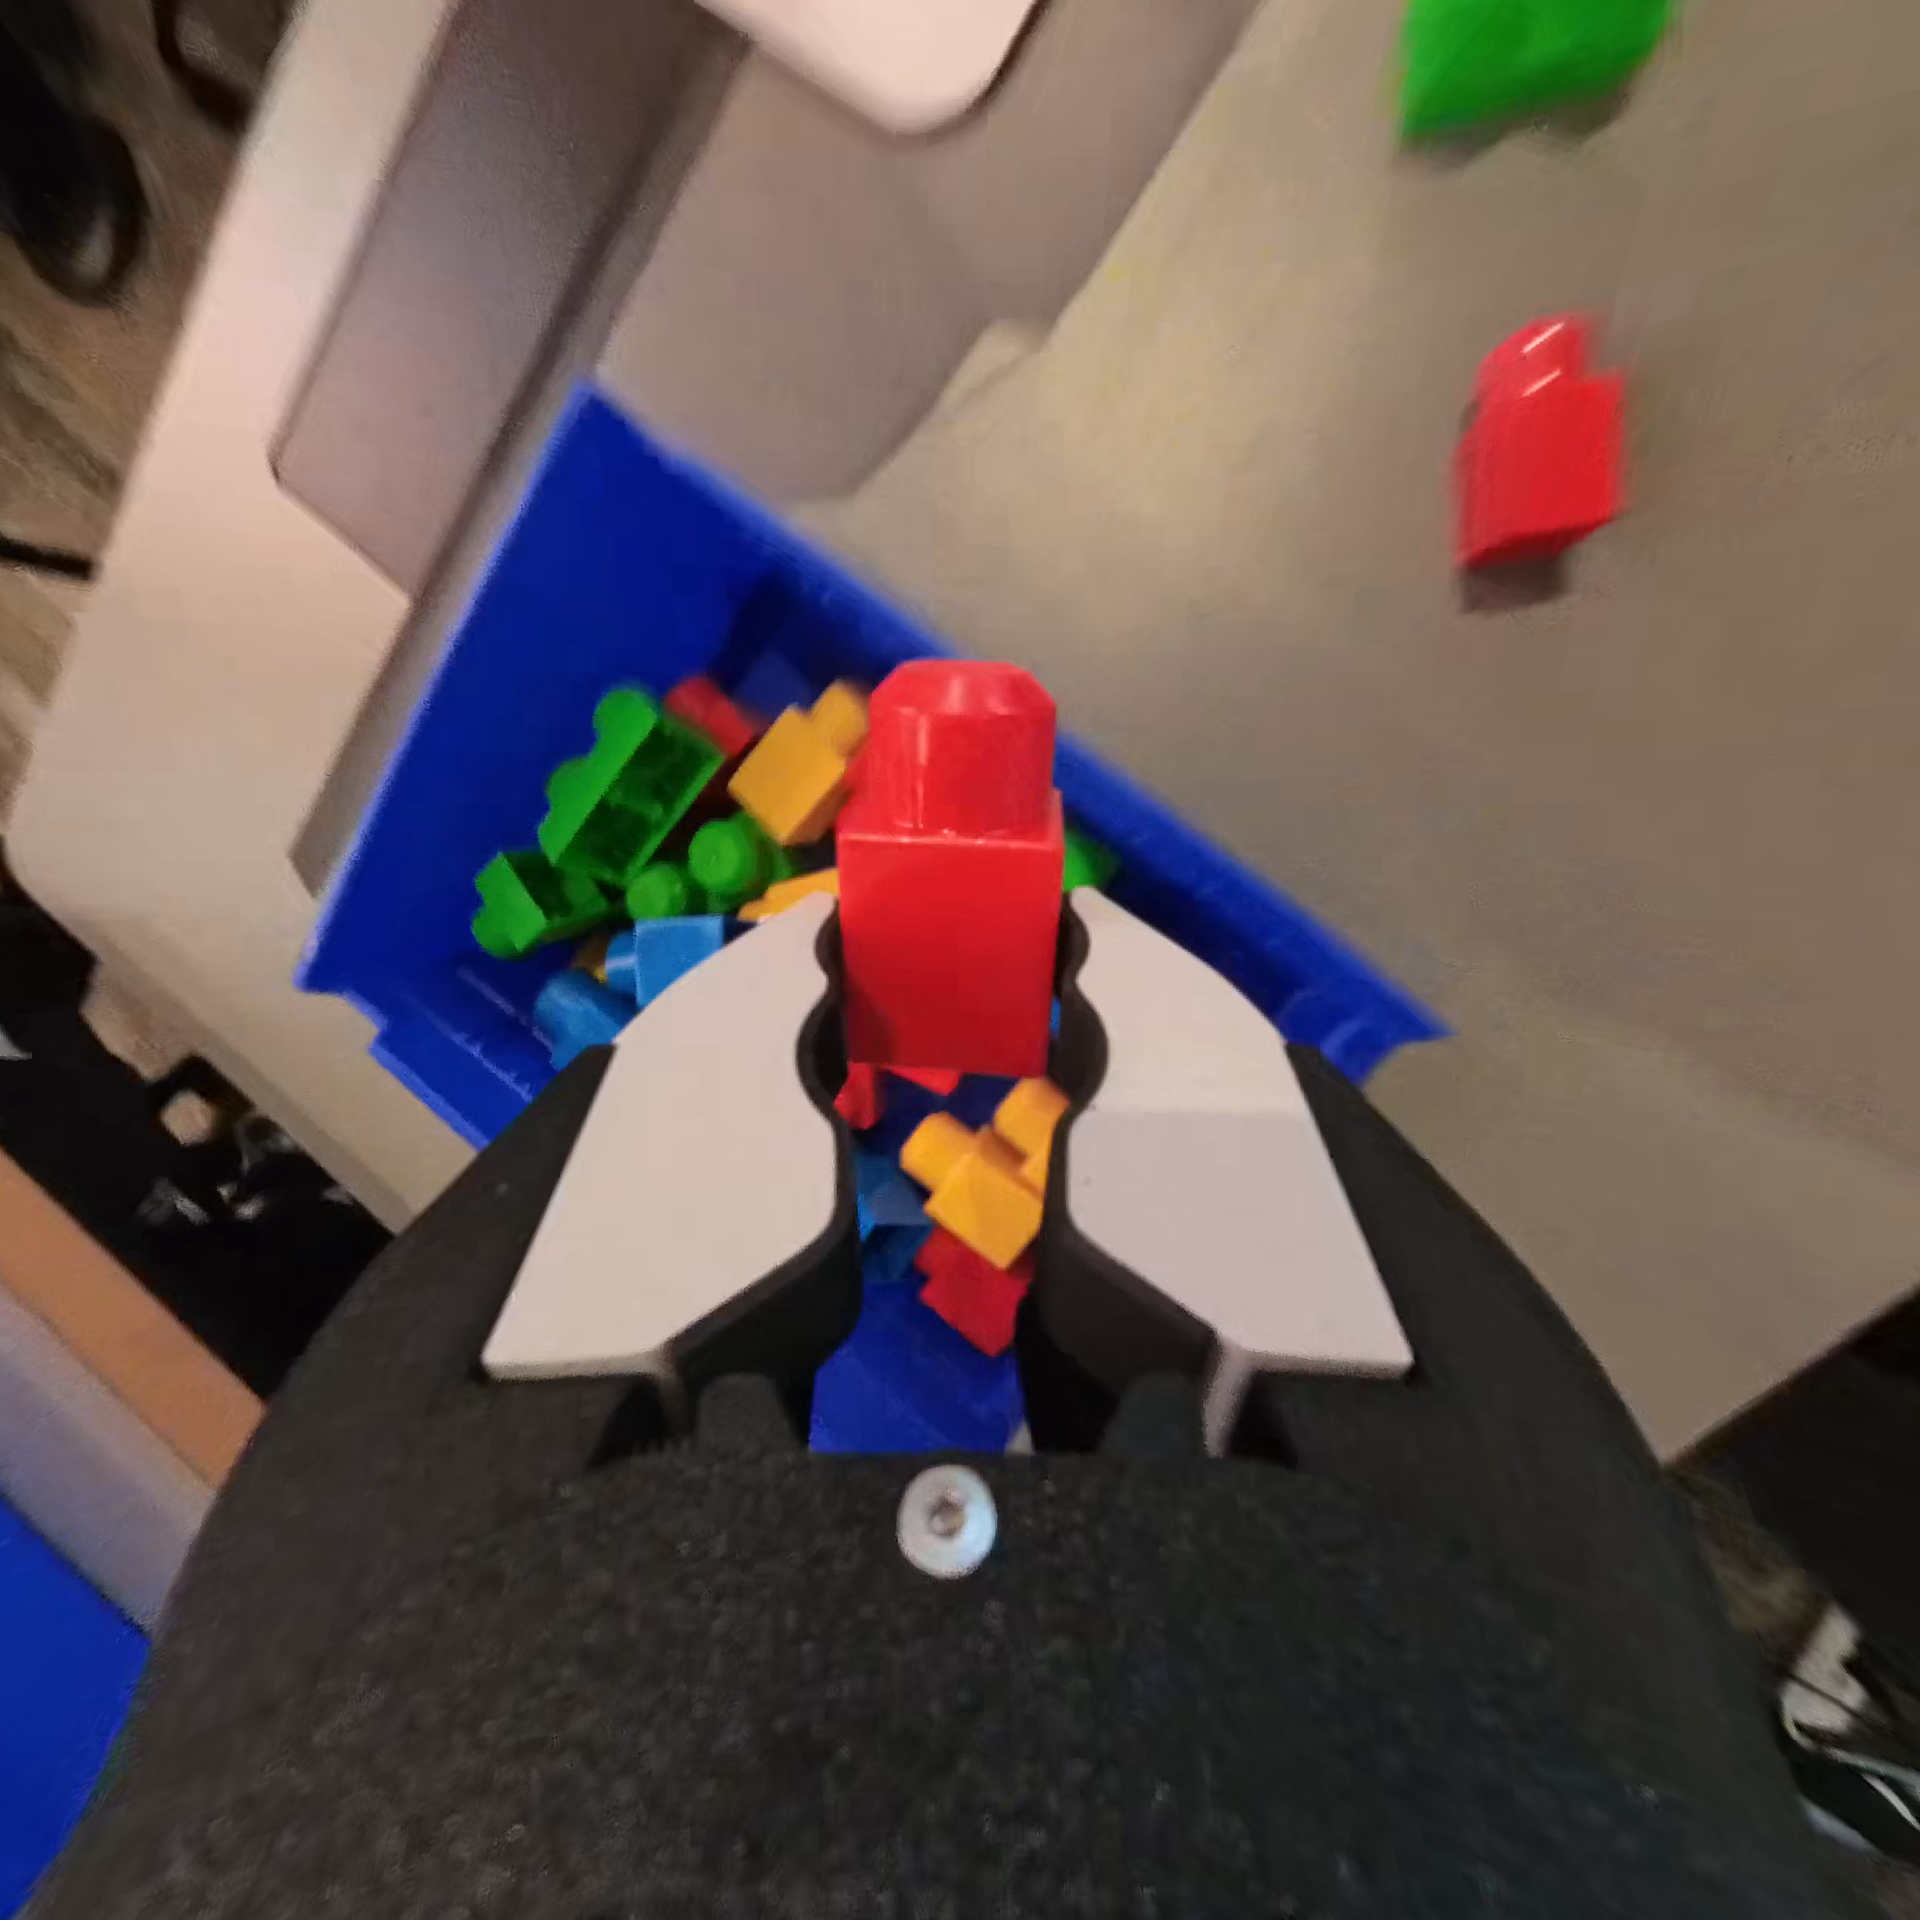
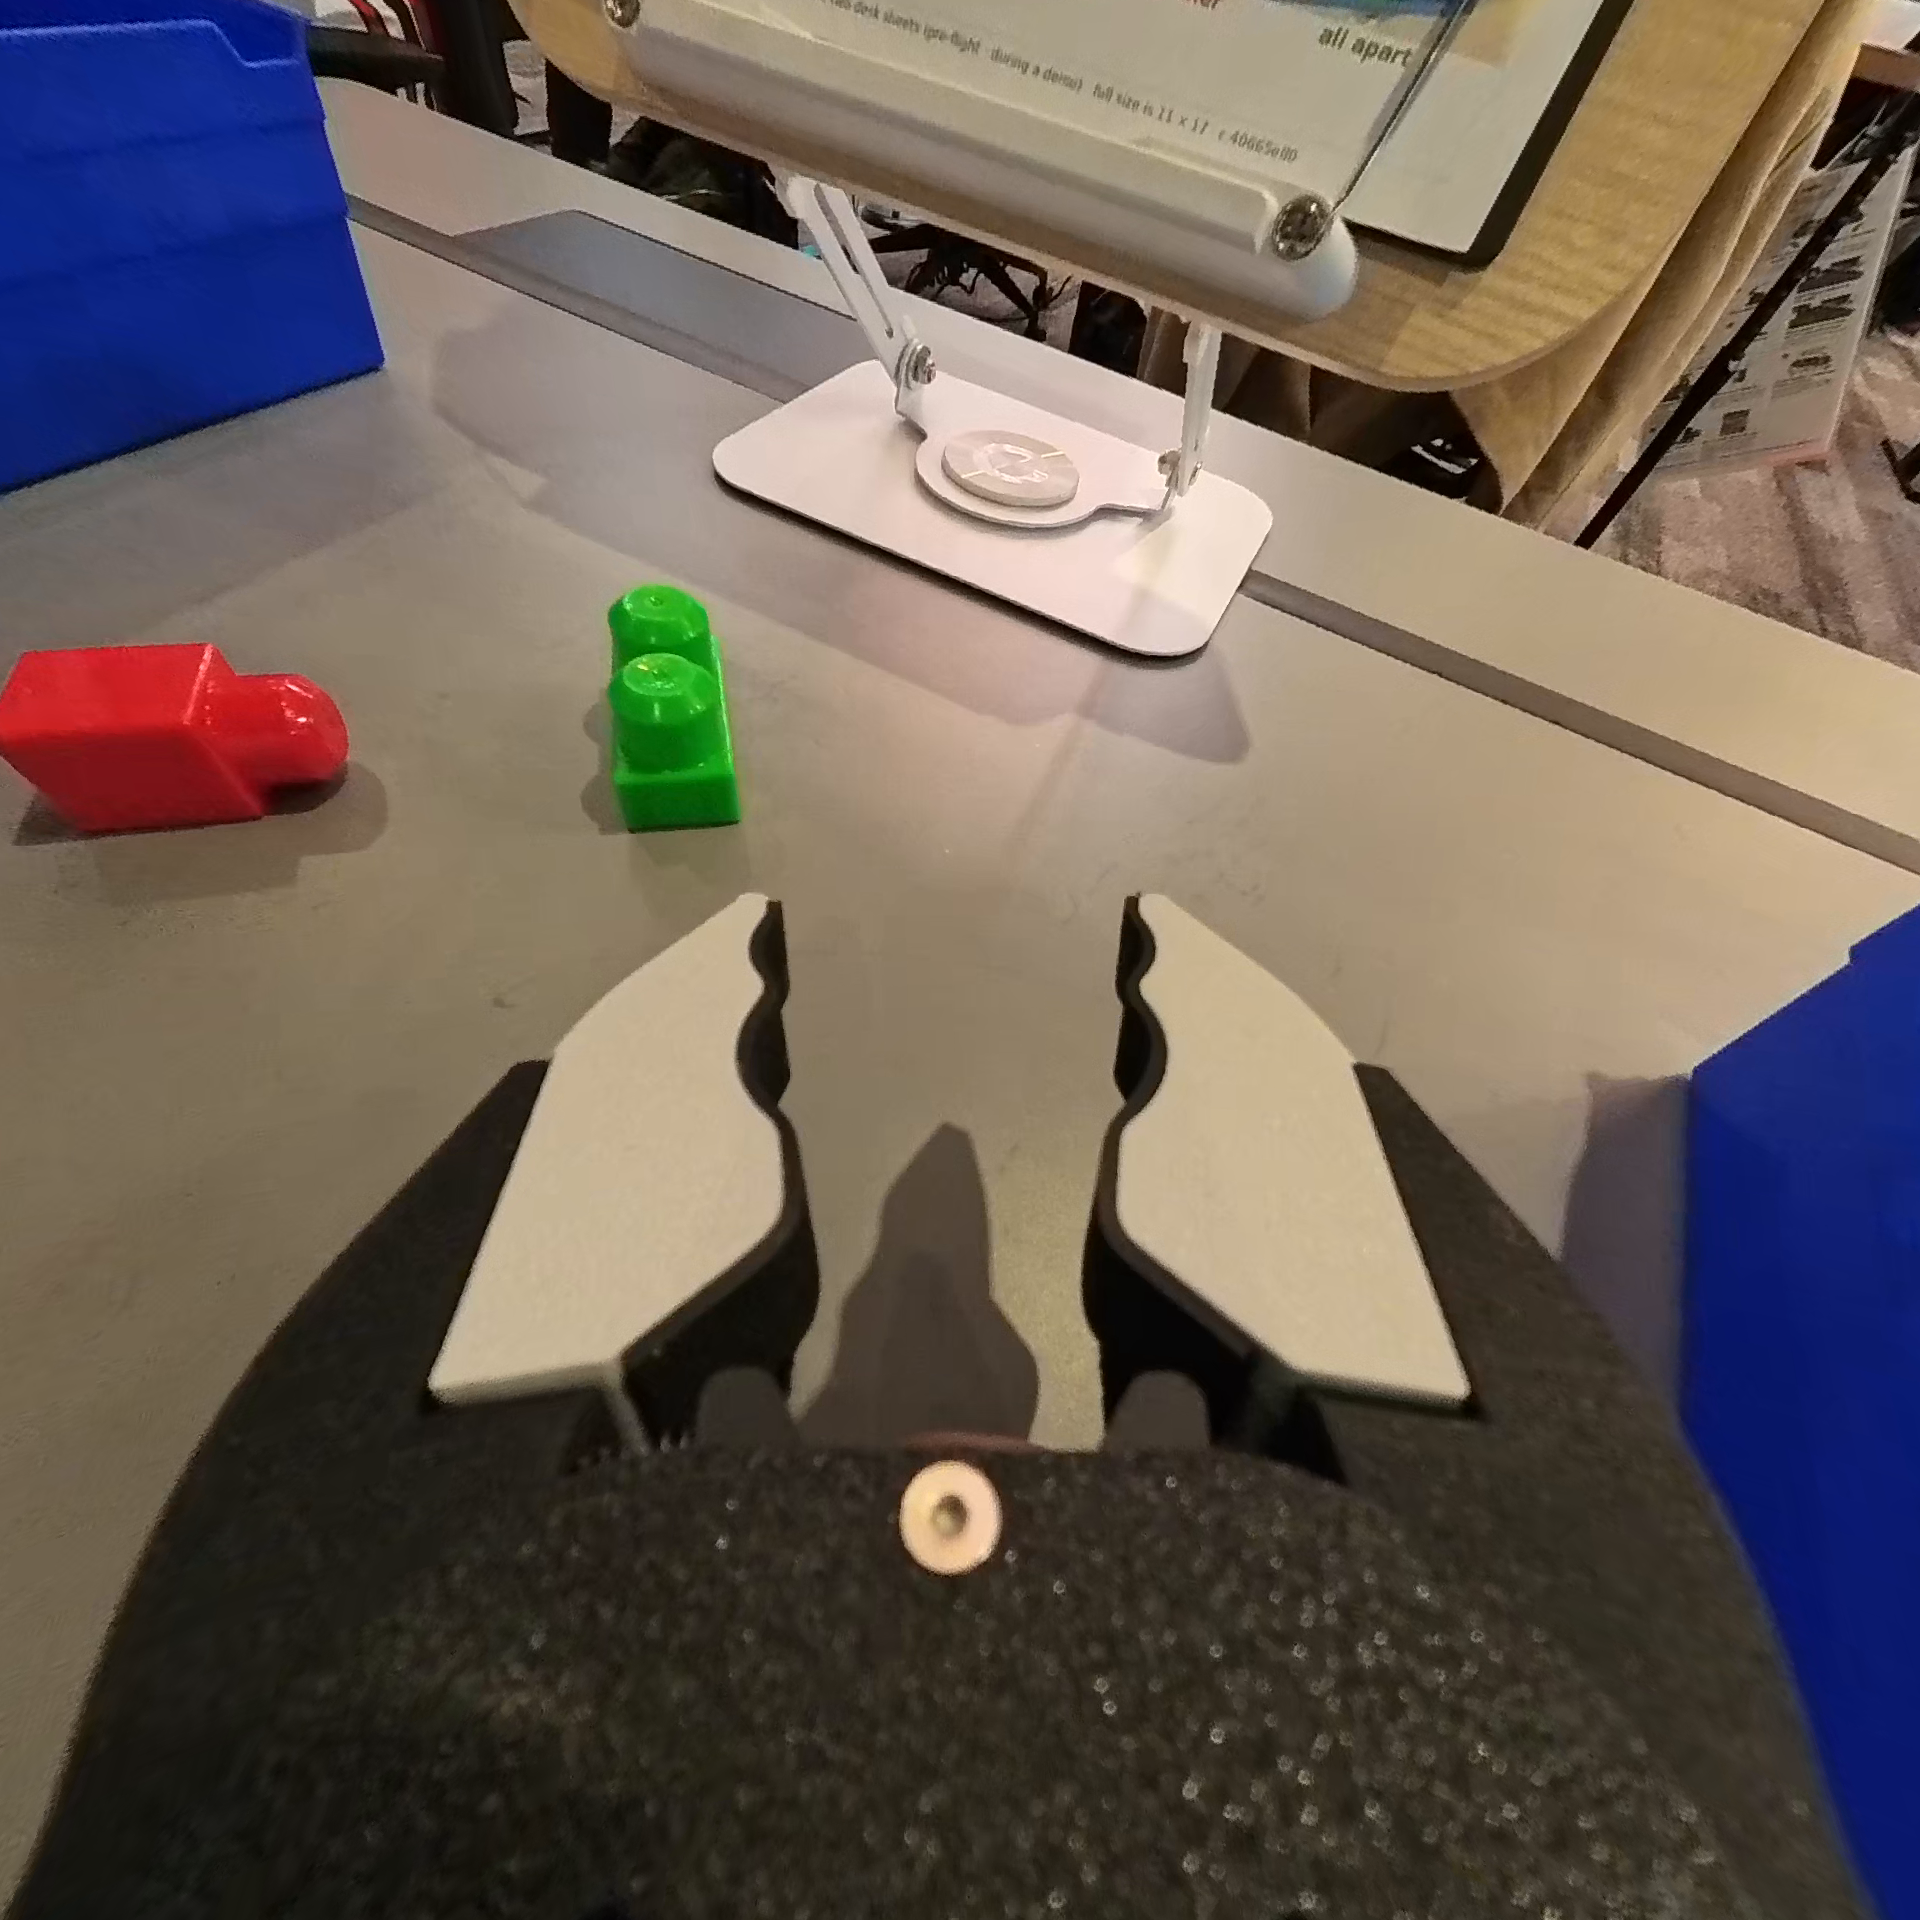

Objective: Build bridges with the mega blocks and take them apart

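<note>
Now left gripper (image 1: 951, 935) jaws clamp red block (image 1: 951, 894) (over bin (image 1: 623, 582)); right gripper (image 2: 951, 935) jaws apart, empty.

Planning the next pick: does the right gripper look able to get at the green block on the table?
Probably yes. The right gripper is open and empty, and the green block stands studs-up ahead of it, slightly to its left, with only bare table between. The red block lies well aside.

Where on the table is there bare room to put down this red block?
Bare grey table lies ahead of the open right gripper, bordered by the green block, the white stand base and the table's far edge. The blue bin is crowded with blocks. The left gripper holds the red block.
</note>
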Motion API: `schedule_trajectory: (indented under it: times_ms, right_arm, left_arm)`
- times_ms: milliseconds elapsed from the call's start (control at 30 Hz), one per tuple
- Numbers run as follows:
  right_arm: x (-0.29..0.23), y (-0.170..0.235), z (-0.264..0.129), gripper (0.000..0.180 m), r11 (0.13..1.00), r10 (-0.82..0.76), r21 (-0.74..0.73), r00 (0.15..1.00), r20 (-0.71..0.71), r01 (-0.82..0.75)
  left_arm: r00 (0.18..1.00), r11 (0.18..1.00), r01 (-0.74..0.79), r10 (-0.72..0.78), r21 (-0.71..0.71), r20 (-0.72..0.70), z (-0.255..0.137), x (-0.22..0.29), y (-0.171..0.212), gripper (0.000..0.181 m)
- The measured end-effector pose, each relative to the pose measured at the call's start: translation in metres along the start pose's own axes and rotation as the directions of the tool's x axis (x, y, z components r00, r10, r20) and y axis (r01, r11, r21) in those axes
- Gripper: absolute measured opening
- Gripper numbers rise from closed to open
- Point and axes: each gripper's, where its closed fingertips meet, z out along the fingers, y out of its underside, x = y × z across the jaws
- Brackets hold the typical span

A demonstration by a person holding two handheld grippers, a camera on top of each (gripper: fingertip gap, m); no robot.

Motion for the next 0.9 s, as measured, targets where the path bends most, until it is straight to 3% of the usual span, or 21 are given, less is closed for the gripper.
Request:
schedule_trajectory:
  times_ms: [100,167,400,600,900]
  right_arm:
    - [-0.001,-0.001,0.000,0.061,1.000,-0.001,0.004,1.000,0.001,0.001]
    - [-0.001,-0.003,0.000,0.060,1.000,-0.001,0.008,1.000,0.001,0.001]
    - [-0.001,-0.004,-0.003,0.060,1.000,0.005,0.021,1.000,0.006,-0.005]
    - [0.000,-0.005,-0.005,0.060,0.999,0.018,0.028,1.000,0.014,-0.019]
    - [-0.001,-0.006,-0.005,0.059,0.999,0.027,0.031,0.999,0.027,-0.028]
  left_arm:
    - [0.999,0.999,0.018,-0.020,0.049,0.036,-0.030,0.051,-0.040,0.037]
    - [0.999,0.999,0.026,-0.027,0.027,0.037,-0.024,0.093,-0.057,0.037]
    - [0.996,0.977,-0.010,-0.010,-0.214,-0.093,0.088,0.202,-0.054,0.037]
    - [0.998,0.951,0.032,-0.044,-0.308,-0.033,0.140,0.224,-0.048,0.037]
    - [0.987,0.946,0.065,-0.015,-0.317,0.157,0.155,0.209,-0.047,0.037]
